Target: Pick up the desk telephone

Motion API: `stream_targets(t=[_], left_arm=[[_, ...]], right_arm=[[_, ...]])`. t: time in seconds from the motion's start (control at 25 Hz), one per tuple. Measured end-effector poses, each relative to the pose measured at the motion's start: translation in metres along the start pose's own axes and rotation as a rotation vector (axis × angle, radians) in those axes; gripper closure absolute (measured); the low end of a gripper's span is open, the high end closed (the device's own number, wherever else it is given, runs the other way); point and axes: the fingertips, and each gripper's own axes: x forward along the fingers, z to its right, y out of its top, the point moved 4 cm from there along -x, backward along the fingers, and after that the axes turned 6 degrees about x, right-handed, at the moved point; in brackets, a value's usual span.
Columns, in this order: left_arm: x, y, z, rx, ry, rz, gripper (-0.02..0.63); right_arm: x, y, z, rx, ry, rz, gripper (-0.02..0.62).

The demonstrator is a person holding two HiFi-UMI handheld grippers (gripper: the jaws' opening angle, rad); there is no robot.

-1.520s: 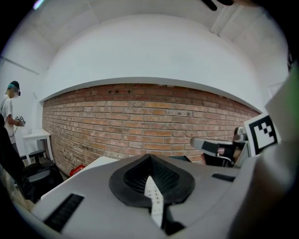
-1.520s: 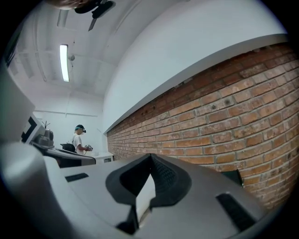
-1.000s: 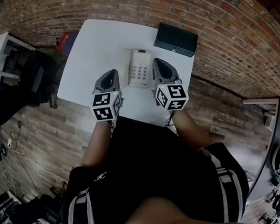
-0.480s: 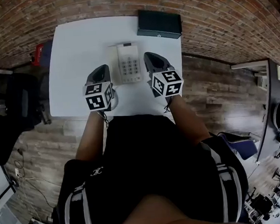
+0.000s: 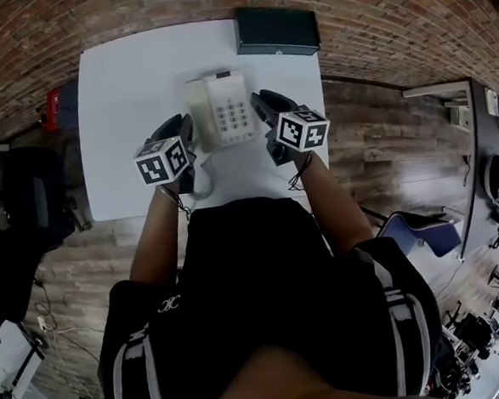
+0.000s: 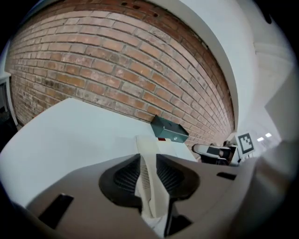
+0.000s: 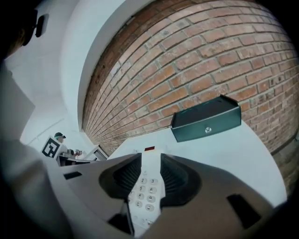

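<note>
The cream desk telephone (image 5: 220, 111) lies on the white table (image 5: 131, 83), handset on its left, keypad on its right. My left gripper (image 5: 182, 124) is low at the phone's left edge. Its jaws have just been opening, and the ribbed handset (image 6: 148, 179) shows in their narrow gap. My right gripper (image 5: 262, 101) is at the phone's right edge. Its jaws have also just been opening, and the keypad (image 7: 145, 191) shows through their gap. I see neither pair of pads pressing on the phone.
A dark green box (image 5: 277, 30) stands behind the phone at the table's far edge against the brick wall; it also shows as the box (image 7: 206, 119). A red object (image 5: 51, 108) and a black chair (image 5: 27, 193) are left of the table. My body stands at the near edge.
Both grippers have come down and forward until they flank the telephone. The phone now appears closer and slightly turned in the head view.
</note>
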Motion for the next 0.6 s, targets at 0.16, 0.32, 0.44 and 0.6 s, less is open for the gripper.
stream_targets(t=[0.16,0.32,0.44,0.6], left_arm=[[0.014,-0.005,-0.009,-0.143,-0.138,0.002,0.363],[0.027,-0.013,-0.02,-0.344,-0.254,0.001,0.294],[0.039,-0.019,-0.029,-0.423,-0.306,-0.014,0.275],[0.052,-0.027,-0.037,-0.494,-0.347,-0.044,0.267]], right_arm=[[0.015,-0.01,0.01,0.058,0.023,-0.053,0.464],[0.031,-0.016,0.017,0.123,0.05,-0.08,0.431],[0.042,-0.021,0.024,0.21,0.071,-0.091,0.403],[0.052,-0.03,0.035,0.297,0.083,-0.131,0.38]])
